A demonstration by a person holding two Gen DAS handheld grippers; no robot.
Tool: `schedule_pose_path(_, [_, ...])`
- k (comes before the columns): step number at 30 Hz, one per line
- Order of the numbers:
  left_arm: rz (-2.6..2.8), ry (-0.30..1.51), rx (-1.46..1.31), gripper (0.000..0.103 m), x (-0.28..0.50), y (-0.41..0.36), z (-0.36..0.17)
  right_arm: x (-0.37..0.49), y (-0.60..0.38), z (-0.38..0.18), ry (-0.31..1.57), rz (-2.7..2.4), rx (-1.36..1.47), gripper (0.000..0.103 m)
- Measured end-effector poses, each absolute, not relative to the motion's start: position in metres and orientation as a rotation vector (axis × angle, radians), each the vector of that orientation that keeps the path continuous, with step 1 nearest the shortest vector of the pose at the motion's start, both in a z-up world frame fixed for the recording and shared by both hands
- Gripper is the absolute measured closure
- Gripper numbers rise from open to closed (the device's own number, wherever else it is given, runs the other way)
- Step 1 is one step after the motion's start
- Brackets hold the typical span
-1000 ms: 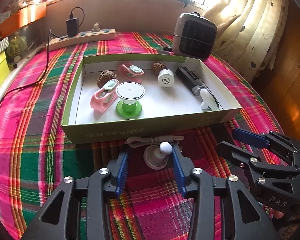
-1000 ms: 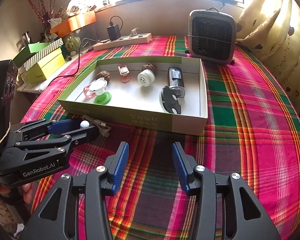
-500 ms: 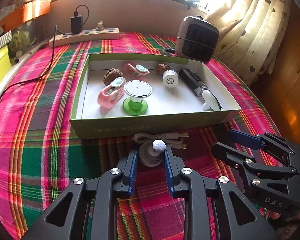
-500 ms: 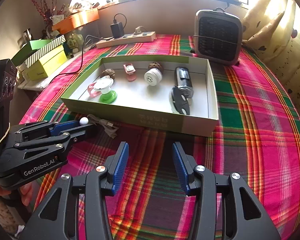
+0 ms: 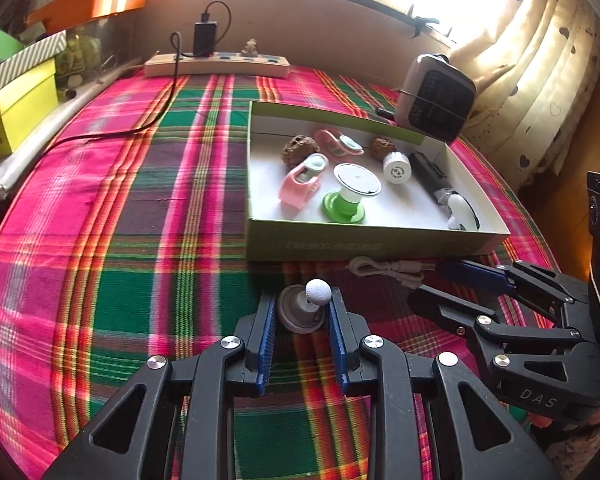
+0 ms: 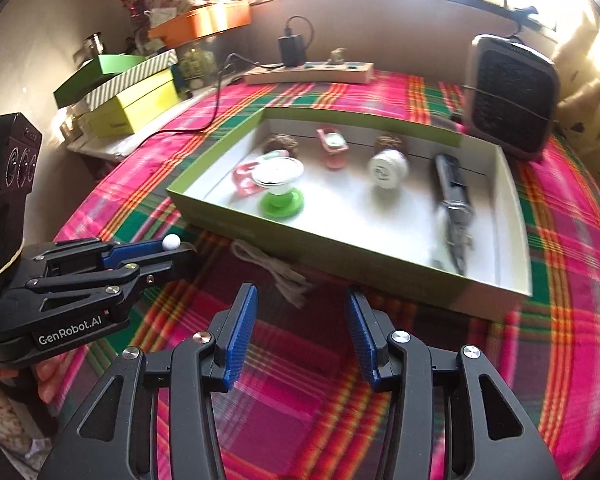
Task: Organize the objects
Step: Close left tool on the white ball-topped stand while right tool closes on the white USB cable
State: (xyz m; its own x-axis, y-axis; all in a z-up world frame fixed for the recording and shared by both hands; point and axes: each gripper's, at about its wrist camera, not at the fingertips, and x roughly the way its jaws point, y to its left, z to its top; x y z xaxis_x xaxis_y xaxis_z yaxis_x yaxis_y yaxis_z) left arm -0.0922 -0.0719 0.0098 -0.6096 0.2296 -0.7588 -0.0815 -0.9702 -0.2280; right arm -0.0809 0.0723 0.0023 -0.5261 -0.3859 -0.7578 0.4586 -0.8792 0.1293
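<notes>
The right gripper (image 6: 298, 334) is near the bottom, and its 2 blue fingers (image 6: 240, 336) are wide apart with nothing between them. They hang over the bench (image 6: 560, 320), which has a pink and green checked cloth. Just past them lies a pale cord (image 6: 274, 270), touching the near wall of the green box (image 6: 352, 256). Inside the box are a green stand (image 6: 280, 186), a white cap (image 6: 386, 170) and a dark tool (image 6: 454, 204). At the left, the left gripper (image 6: 180, 250) pinches a small thing with a white ball (image 6: 171, 242) on top. A heater (image 6: 510, 98) stands far right.
</notes>
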Motion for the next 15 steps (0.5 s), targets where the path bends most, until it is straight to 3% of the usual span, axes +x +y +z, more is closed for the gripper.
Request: schedule_pose_path(15, [2.658,-0.273,-1.291,0.080,-0.093,-0.088,0.008,-0.072,0.044,-0.004,0.185,-2.234,1.147,0.057])
